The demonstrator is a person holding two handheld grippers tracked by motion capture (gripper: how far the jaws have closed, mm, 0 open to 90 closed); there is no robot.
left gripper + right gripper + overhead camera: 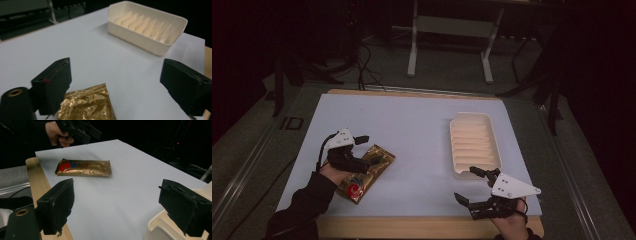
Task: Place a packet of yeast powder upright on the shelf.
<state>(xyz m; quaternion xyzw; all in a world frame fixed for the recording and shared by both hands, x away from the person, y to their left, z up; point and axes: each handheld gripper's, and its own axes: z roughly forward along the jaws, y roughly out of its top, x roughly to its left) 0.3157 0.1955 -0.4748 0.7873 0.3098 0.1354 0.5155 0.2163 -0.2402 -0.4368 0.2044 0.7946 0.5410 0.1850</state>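
Note:
A gold foil packet [365,173] with a red and blue mark lies flat at the front left of the white-covered table [412,130]. My left gripper [364,151] hovers open just over the packet's far end, and the crinkled foil [87,105] lies low between its jaws, apart from them. A cream ribbed tray [474,144] stands empty at the right. My right gripper [467,184] is open near the front edge, just in front of the tray, holding nothing. In the right gripper view the packet [83,167] lies across the table, with the left gripper [77,131] in a hand above it.
The tray [147,27] stands across bare sheet from the left gripper, and its corner [162,227] sits under the right gripper's right jaw. A wooden table edge [35,177] runs along the front. A desk frame [447,45] and cables stand on the dark floor behind.

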